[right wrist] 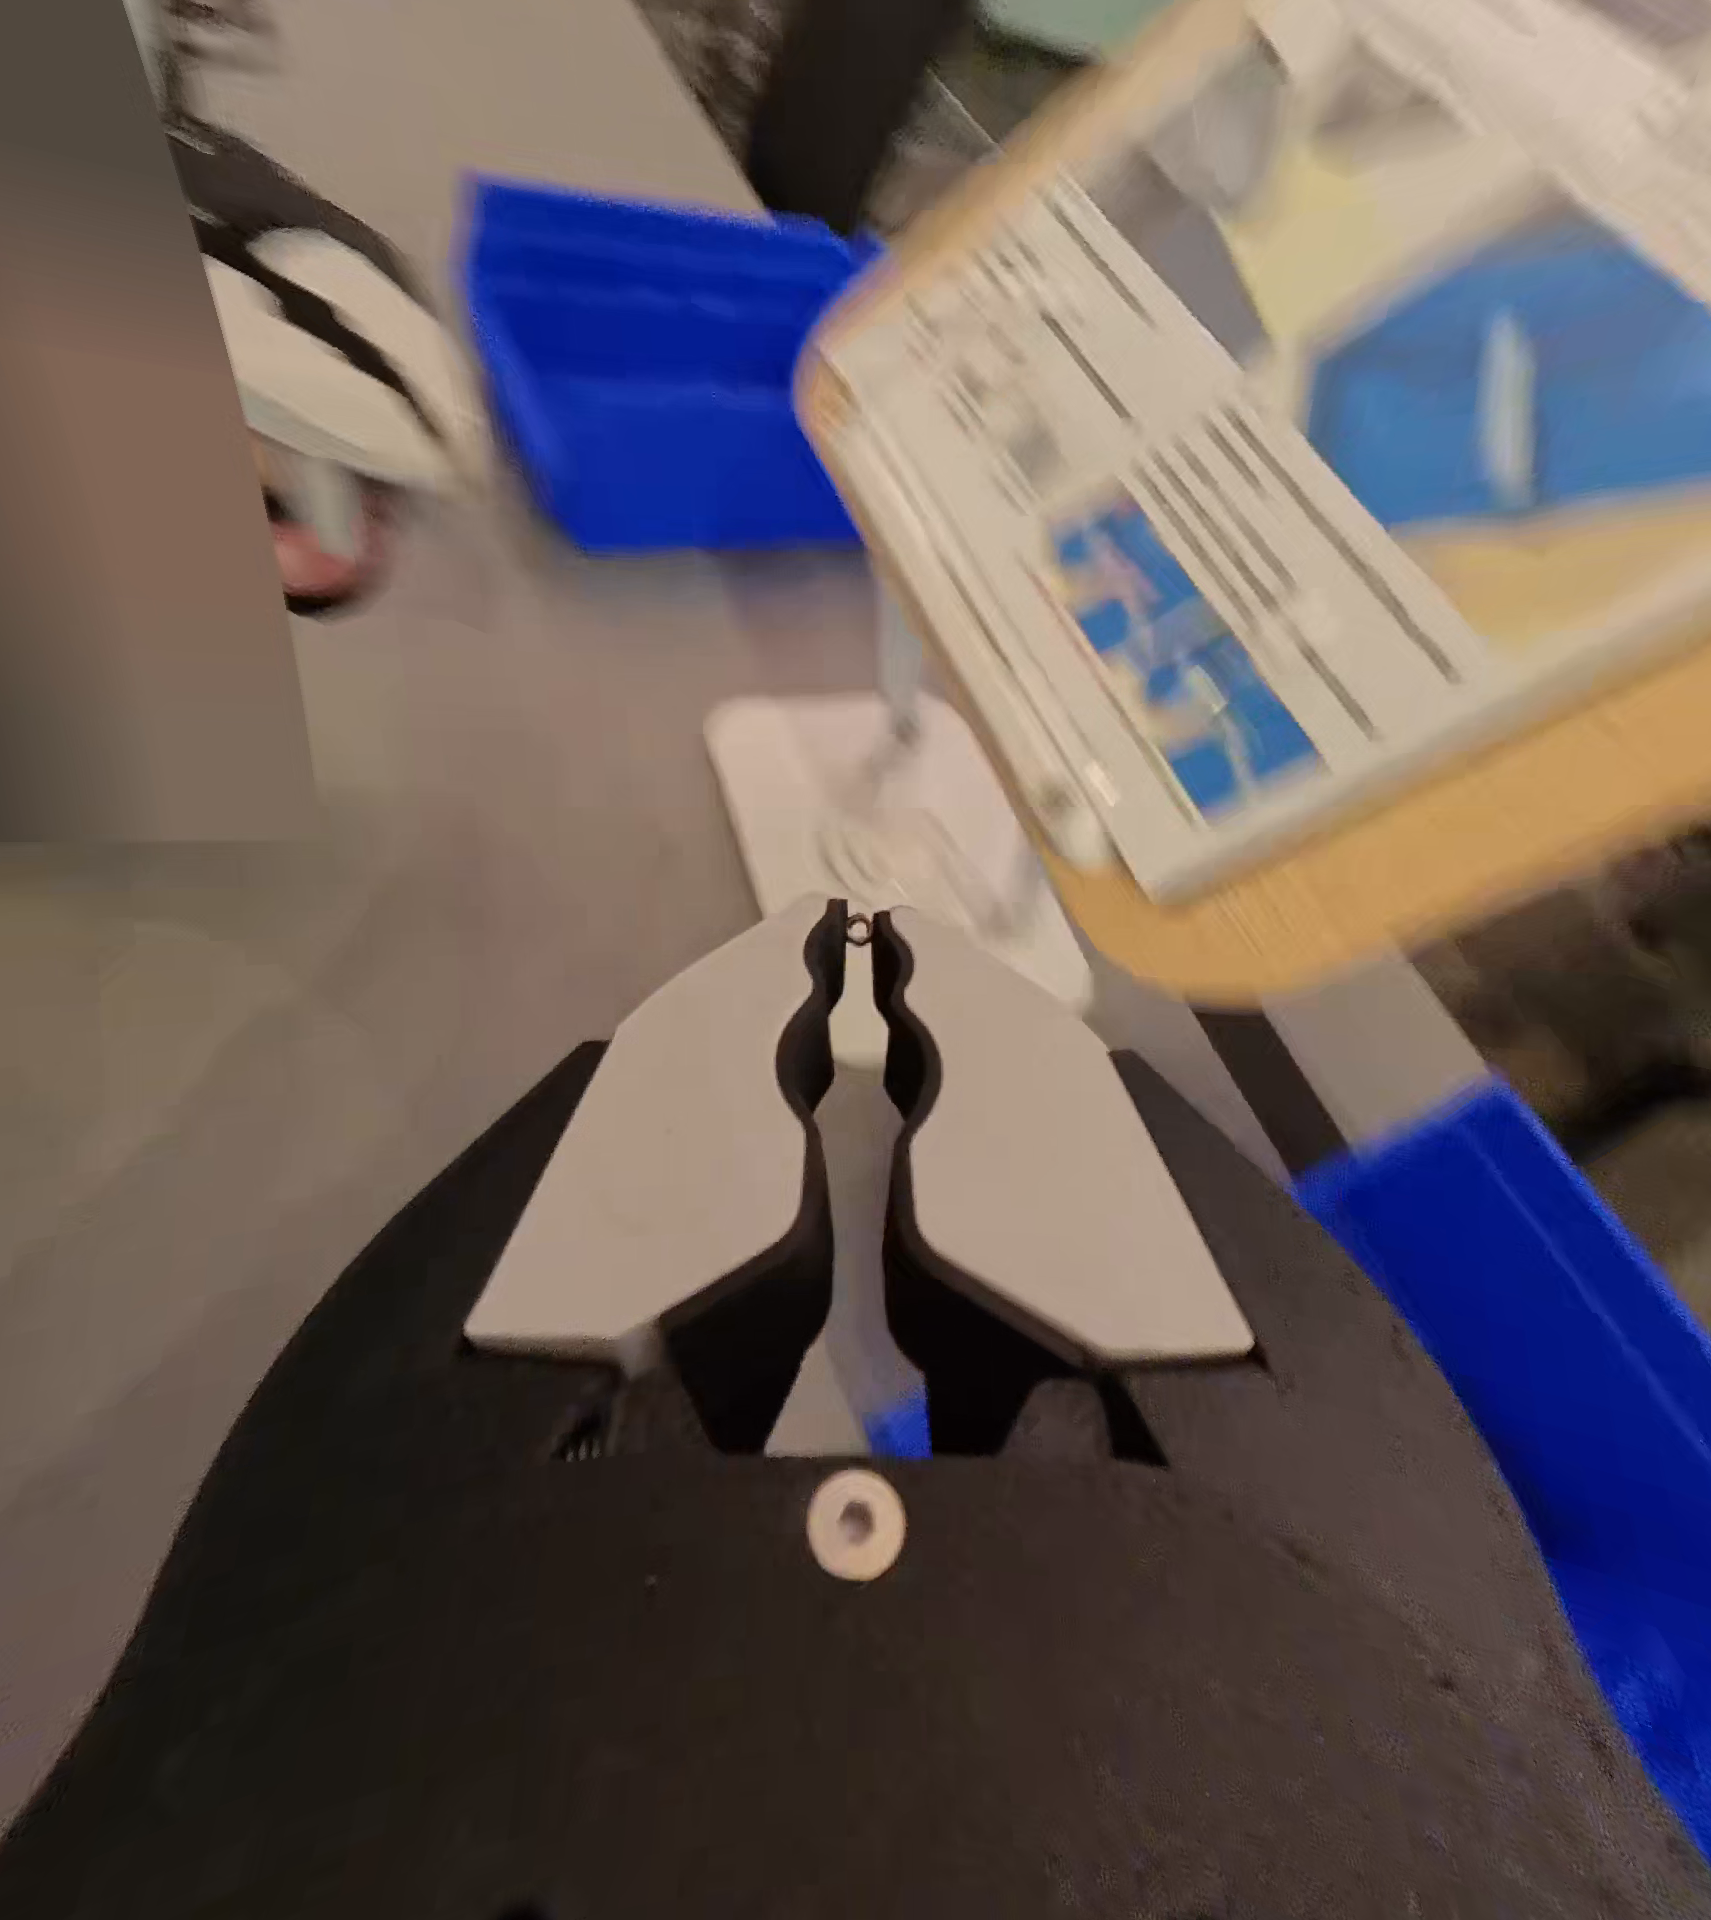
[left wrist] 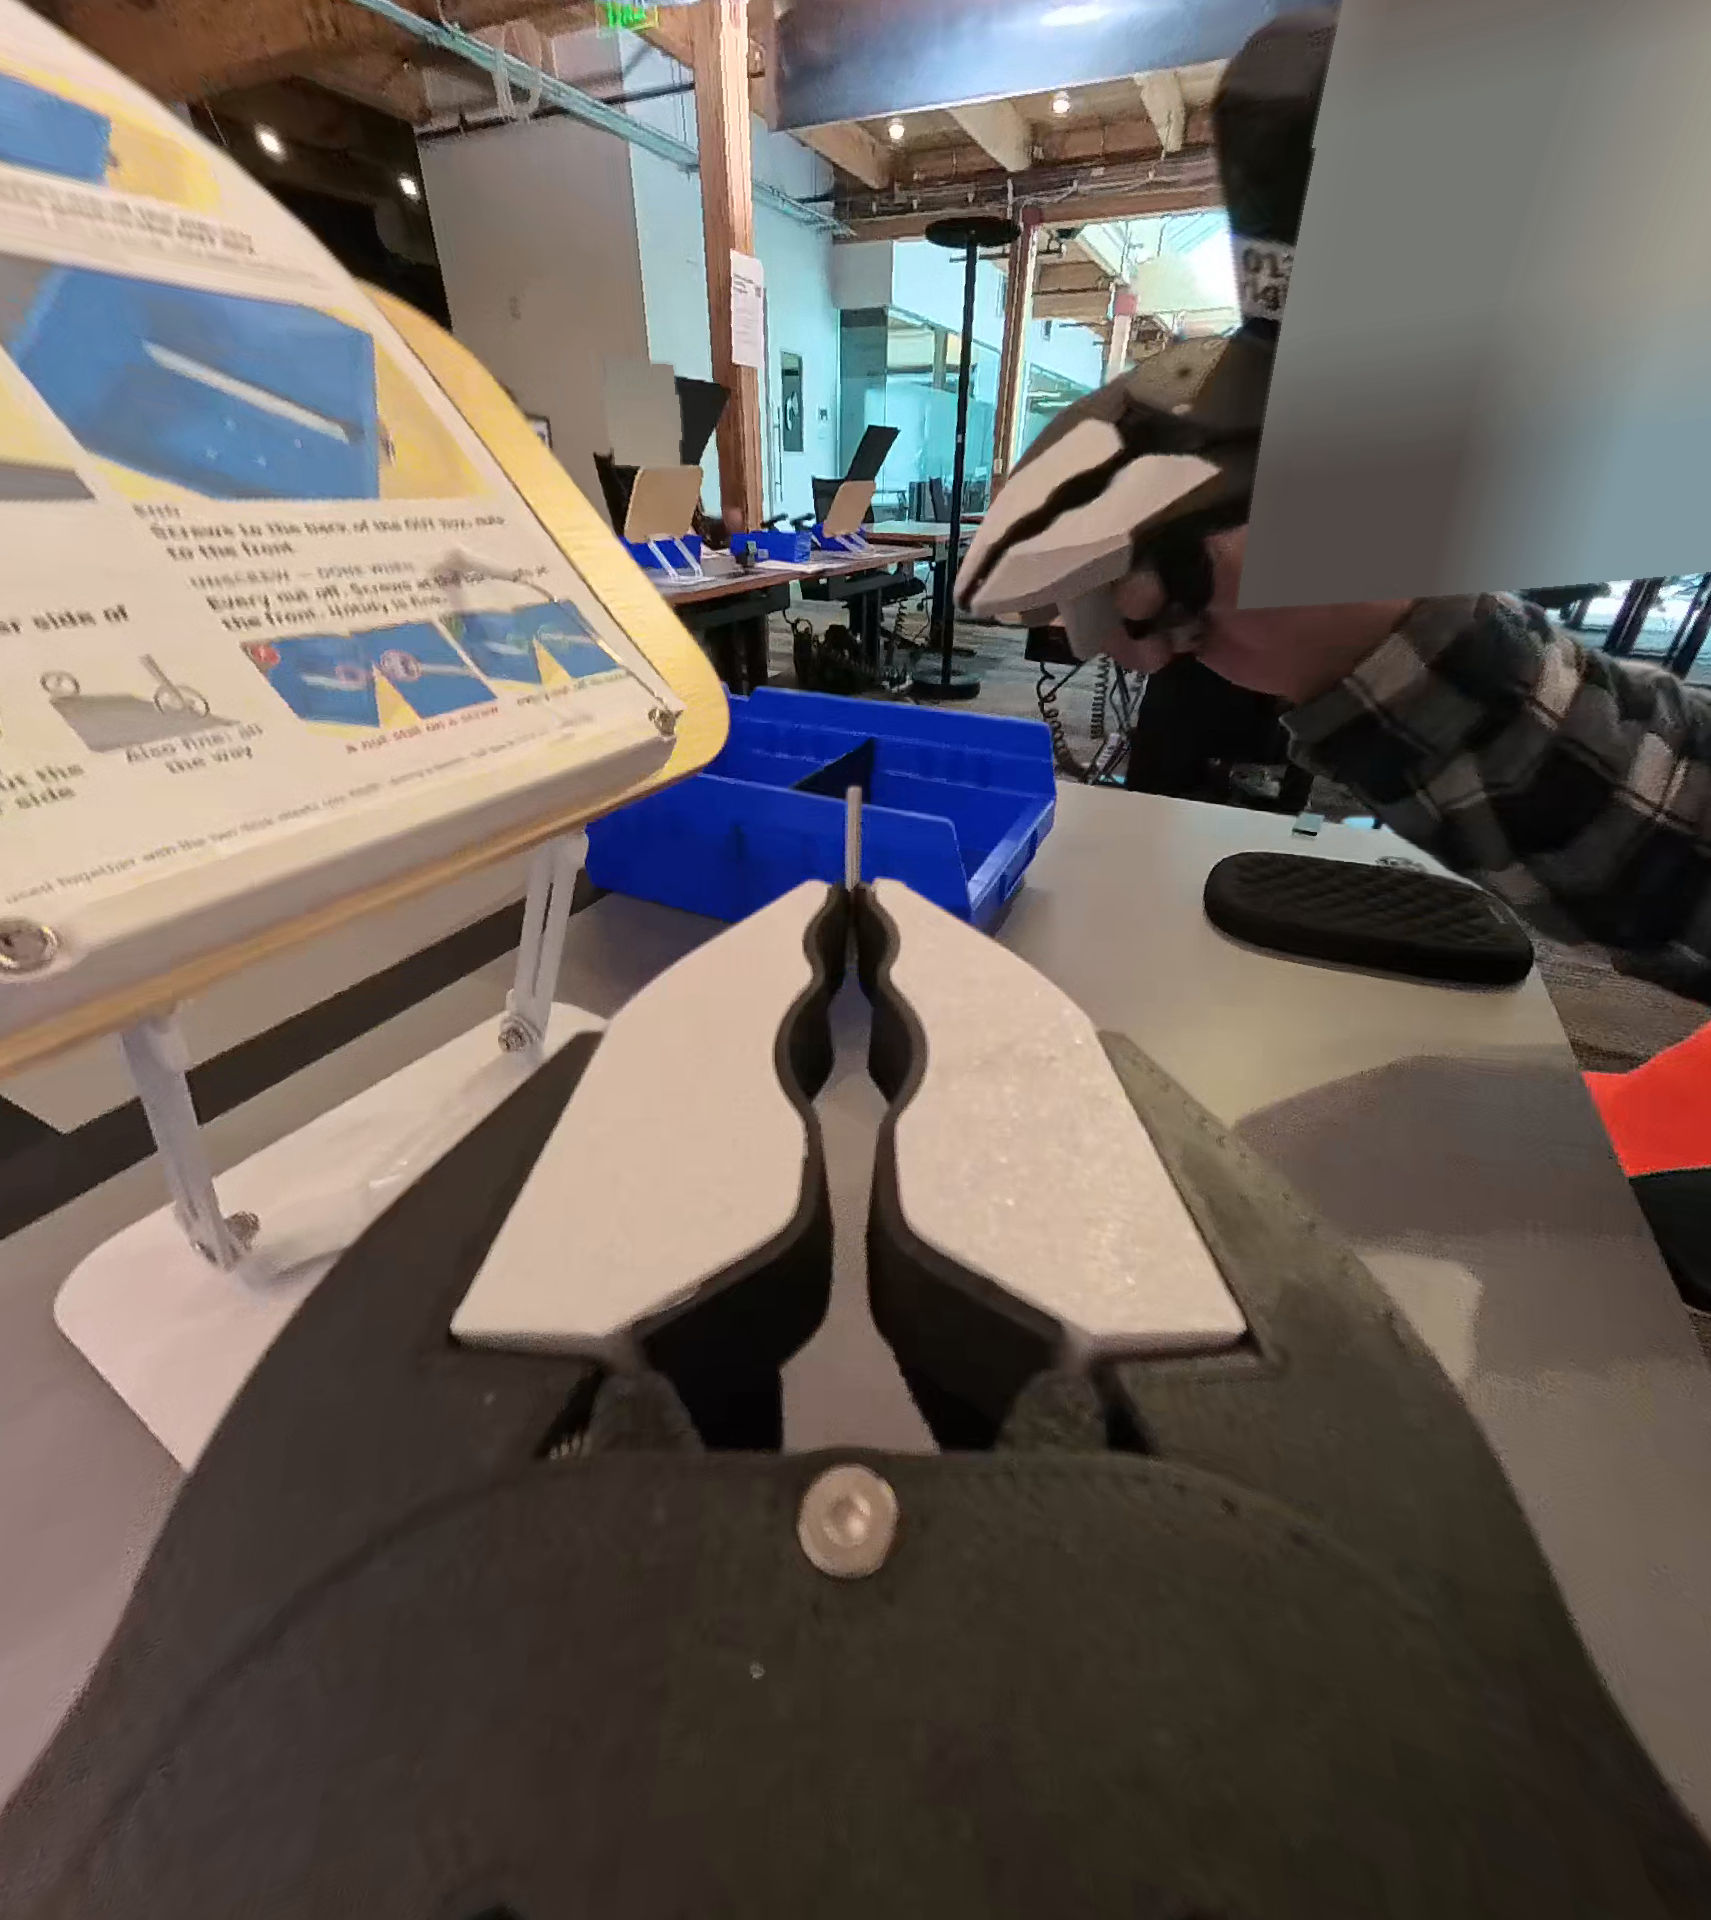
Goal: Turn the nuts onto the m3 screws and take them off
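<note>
at the far left of the left wrist view, a printed instruction sheet (left wrist: 207,582) is carried on a tilted wooden board (left wrist: 612,540), propped on a white stand (left wrist: 176,1299) so that the page can be read from the seat. just right of the board, a blue bin (left wrist: 830,831) with dividers is set on the grey worktop (left wrist: 1194,1018), within easy reach of both grippers.

in the middle, the left gripper (left wrist: 851,894) is seen closed on a thin silver rod (left wrist: 852,831); the rod is pinched at the very fingertips and juts straight forward toward the bin, probably so that its free end is left exposed. farther right, a black padded rest (left wrist: 1370,914) lies on the worktop, and above it the right gripper (left wrist: 986,582) is held in the air by a hand in a plaid sleeve (left wrist: 1557,748).

in the blurred right wrist view, the right gripper (right wrist: 860,925) is nearly closed on a tiny metal ring (right wrist: 860,928), a nut or washer by its look, caught between the tips of the fingers (right wrist: 716,1091). it is held above the worktop, near the stand's base (right wrist: 809,790). whether the pads press firmly on the ring cannot be told through the blur.
</note>
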A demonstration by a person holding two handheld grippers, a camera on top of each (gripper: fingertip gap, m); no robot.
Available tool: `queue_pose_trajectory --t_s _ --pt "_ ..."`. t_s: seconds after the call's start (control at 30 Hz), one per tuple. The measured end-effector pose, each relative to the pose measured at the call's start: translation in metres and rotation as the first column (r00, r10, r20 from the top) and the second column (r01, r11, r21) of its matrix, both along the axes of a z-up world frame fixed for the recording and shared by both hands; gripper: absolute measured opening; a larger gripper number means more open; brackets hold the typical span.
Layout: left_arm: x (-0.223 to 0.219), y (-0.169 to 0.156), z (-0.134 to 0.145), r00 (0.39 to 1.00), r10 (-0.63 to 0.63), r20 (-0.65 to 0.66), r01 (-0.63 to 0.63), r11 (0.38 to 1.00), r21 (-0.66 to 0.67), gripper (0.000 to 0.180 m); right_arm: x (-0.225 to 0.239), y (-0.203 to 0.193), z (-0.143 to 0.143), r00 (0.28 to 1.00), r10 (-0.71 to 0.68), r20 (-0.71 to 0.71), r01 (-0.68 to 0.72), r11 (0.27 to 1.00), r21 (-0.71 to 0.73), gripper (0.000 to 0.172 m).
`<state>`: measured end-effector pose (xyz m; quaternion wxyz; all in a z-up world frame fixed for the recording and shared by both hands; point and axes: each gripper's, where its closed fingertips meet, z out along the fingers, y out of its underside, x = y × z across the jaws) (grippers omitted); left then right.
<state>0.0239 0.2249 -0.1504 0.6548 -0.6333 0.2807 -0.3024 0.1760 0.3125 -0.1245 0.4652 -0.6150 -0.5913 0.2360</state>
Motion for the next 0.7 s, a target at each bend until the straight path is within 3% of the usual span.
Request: queue_pose_trajectory --t_s 0.13,0.27,0.53,0.57,0.63,0.7 --pt "0.009 0.004 -0.006 0.999 -0.029 0.028 0.03 0.999 -0.023 0.001 0.069 0.067 -0.061 0.958 -0.249 0.145 0.267 0.956 -0.123 0.005" --pt "0.015 0.004 -0.009 1.0 -0.03 0.001 0.03 0.999 -0.023 0.001 0.093 0.097 -0.102 0.924 -0.323 0.203 0.361 0.914 -0.187 0.006" --pt "0.021 0.008 -0.012 0.999 -0.04 0.008 0.04 0.998 -0.041 0.001 0.117 0.124 -0.136 0.879 -0.347 0.327 0.438 0.859 -0.264 0.006" --pt "0.022 0.009 -0.013 0.999 -0.042 0.008 0.043 0.998 -0.044 0.001 0.122 0.128 -0.146 0.86 -0.359 0.363 0.468 0.838 -0.279 0.01" --pt "0.026 0.009 -0.013 0.999 -0.051 0.013 0.051 0.998 -0.048 0.002 0.13 0.135 -0.147 0.838 -0.4 0.372 0.507 0.822 -0.258 0.047" --pt "0.032 0.009 -0.014 0.997 -0.068 0.019 0.069 0.996 -0.05 0.001 0.123 0.127 -0.117 0.866 -0.418 0.275 0.48 0.85 -0.218 0.042"
